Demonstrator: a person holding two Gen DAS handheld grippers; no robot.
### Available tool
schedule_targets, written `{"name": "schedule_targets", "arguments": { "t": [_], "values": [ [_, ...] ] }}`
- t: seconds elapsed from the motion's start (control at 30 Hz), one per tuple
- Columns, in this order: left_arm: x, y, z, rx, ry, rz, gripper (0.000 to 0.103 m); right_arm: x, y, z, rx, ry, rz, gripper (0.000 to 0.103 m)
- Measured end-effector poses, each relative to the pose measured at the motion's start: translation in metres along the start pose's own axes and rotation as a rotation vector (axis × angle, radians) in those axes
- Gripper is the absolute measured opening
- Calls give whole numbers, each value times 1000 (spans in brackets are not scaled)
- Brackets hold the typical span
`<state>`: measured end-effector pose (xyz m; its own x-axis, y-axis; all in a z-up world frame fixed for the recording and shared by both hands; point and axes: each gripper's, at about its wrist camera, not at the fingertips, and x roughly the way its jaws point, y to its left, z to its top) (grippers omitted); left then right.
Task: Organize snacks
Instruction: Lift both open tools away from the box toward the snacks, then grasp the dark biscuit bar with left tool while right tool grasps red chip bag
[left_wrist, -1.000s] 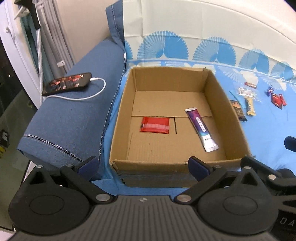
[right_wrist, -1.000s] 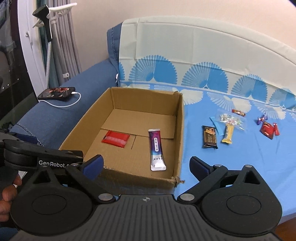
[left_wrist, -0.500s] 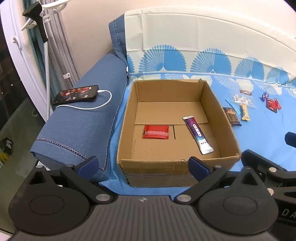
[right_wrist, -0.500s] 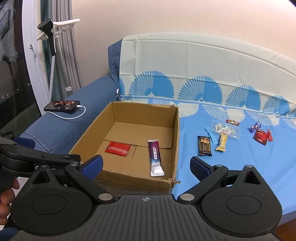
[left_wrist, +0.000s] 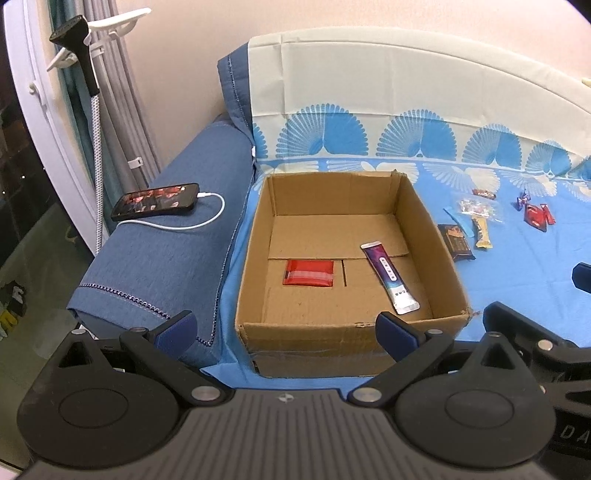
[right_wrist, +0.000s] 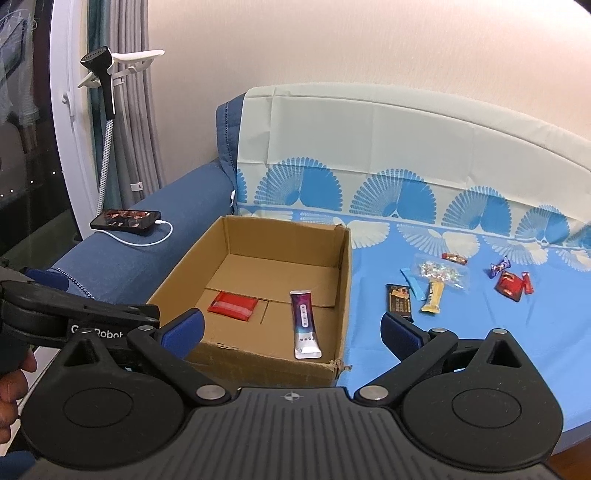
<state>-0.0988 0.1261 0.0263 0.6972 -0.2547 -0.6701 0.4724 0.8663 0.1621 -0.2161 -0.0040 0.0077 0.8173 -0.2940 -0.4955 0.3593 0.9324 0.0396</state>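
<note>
An open cardboard box stands on the blue sheet. Inside lie a red packet and a purple stick pack. Several loose snacks lie to its right: a dark bar, a yellow bar, a clear candy bag, red wrappers. My left gripper is open and empty, in front of the box. My right gripper is open and empty, in front of the box's near right corner.
A phone on a white charging cable lies on the blue sofa arm left of the box. A garment steamer on a white stand and curtains are at far left. The sofa back rises behind.
Both grippers have pulled back and up from the box, so the box and snacks look smaller and more of the wall shows. Both stayed open and empty.
</note>
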Motion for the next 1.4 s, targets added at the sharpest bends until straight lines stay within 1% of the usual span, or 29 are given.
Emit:
{"name": "schedule_targets", "arguments": {
  "t": [0.2,0.33,0.43,0.53,0.63,0.73,0.8,0.93,1.03,1.13,1.27,1.37,1.4],
  "values": [
    [2,-6,5,11,2,-4,103,1,-6,-1,5,4,-4,102],
    [8,-16,10,39,21,-15,103,5,-15,-2,31,-1,-7,103],
    [16,-30,17,71,35,-11,103,12,-28,-3,60,5,-7,103],
    [28,-47,26,100,65,-21,103,19,-44,-6,96,19,-13,103],
    [40,-70,38,132,97,-56,103,27,-68,-9,152,33,-33,103],
    [54,-97,53,155,127,-99,103,35,-97,-11,204,46,-75,103],
    [64,-117,64,173,133,-115,103,41,-118,-13,229,48,-117,103],
    [88,-163,87,226,144,-148,103,53,-173,-16,310,56,-214,103],
    [112,-196,107,234,165,-186,103,64,-214,-17,372,59,-280,103],
    [146,-230,127,250,192,-207,103,80,-256,-16,439,51,-338,103],
    [211,-273,147,259,259,-212,103,113,-308,-17,496,50,-399,103],
    [270,-301,150,292,333,-253,103,150,-349,-20,519,63,-429,103],
    [286,-308,149,306,359,-249,103,166,-364,-21,536,71,-443,103]
  ]
}}
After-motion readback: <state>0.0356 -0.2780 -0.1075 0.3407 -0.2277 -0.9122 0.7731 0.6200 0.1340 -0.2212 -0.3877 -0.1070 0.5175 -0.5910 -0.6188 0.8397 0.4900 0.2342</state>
